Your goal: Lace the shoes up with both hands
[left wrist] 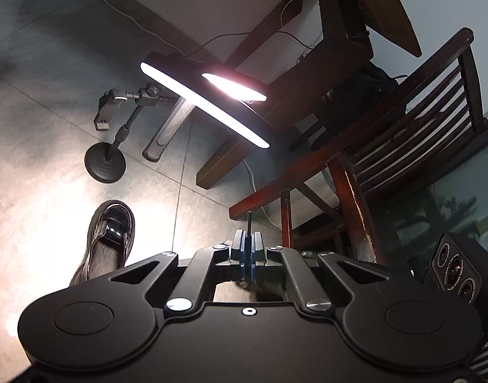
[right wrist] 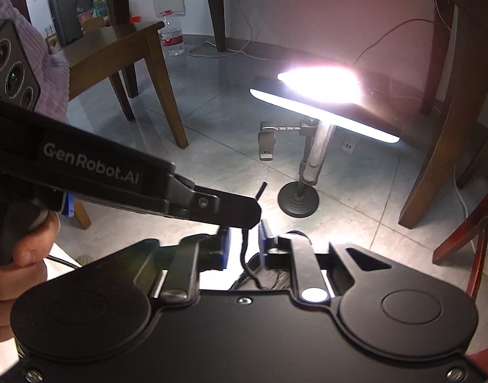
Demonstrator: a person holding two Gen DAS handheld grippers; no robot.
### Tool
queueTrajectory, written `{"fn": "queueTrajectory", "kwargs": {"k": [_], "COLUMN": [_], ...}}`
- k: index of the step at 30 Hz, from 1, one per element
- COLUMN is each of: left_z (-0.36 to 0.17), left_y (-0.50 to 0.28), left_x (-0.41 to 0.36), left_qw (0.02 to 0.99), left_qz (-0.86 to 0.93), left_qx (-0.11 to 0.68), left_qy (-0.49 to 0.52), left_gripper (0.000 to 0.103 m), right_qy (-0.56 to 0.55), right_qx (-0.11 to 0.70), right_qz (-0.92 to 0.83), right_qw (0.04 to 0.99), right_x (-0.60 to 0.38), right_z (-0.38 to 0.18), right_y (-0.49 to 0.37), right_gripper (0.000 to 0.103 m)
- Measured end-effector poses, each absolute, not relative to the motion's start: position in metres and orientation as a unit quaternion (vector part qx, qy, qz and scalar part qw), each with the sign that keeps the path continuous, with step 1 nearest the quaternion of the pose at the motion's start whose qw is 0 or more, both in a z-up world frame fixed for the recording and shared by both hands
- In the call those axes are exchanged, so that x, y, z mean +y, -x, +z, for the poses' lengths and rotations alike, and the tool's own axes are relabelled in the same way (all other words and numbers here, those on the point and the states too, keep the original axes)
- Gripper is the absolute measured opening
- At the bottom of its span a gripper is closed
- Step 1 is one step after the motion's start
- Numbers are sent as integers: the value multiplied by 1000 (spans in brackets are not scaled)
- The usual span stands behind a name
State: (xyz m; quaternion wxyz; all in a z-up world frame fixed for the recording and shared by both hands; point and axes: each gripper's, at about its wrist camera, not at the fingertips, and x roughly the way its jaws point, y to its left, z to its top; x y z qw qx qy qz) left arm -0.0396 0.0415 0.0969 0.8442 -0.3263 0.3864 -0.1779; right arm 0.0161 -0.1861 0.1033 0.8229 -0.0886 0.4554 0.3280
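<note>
- Left gripper (left wrist: pixel 247 249): clenched tight on the lace (left wrist: pixel 249 223). The stiff tip pokes up just past its fingertips. In the right wrist view this tool comes in from the left, the hand (right wrist: pixel 26 249) round its grip, and its nose sits just above the other tool's jaws.
- Off to the left of that gripper there's a glossy black shoe (left wrist: pixel 111 233) on the floor, well apart from the fingertips. Looks like a foot is in it and I see no eyelets on it, so I doubt it's the one being laced.
- Right gripper (right wrist: pixel 244 249): released. The blue pads (right wrist: pixel 225 249) stand apart and the lace hangs down between them, touching neither as far as I can tell.
- Just below and behind the right jaws is a dark tangle (right wrist: pixel 269 277) of lace, probably on top of the actual shoe. It's mostly hidden by the tool body, so can't say how many eyelets are threaded.
- My read on progress: mid-lacing. One end is pulled up and held, and the right tool looks ready for a pinch lower on the strand. No bow or knot visible anywhere, so tightening and tying are still left.
</note>
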Motion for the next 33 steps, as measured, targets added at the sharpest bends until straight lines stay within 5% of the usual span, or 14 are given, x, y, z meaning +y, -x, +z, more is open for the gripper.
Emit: {"fn": "queueTrajectory", "kwargs": {"k": [13,16,17,18,27,33], "left_z": [90,85,84,84,74,53], "left_y": [29,19,18,18,17,14], "left_x": [40,42,43,45,13,9], "left_qw": [826,813,817,823,849,821], "left_qz": [-181,-172,-163,-156,-119,-114], "left_qx": [427,462,467,466,511,560], "left_qy": [321,309,296,286,57,8], "left_gripper": [7,39,64,77,79,79], "right_qy": [117,138,150,158,189,192], "right_qx": [473,474,473,474,478,484], "right_qz": [302,299,296,292,281,288], "right_qw": [820,817,816,816,811,804], "right_x": [-180,-178,-179,-180,-192,-197], "right_z": [95,90,87,83,73,70], "right_y": [-18,-17,-17,-18,-19,-17], "right_gripper": [3,3,3,3,3,3]}}
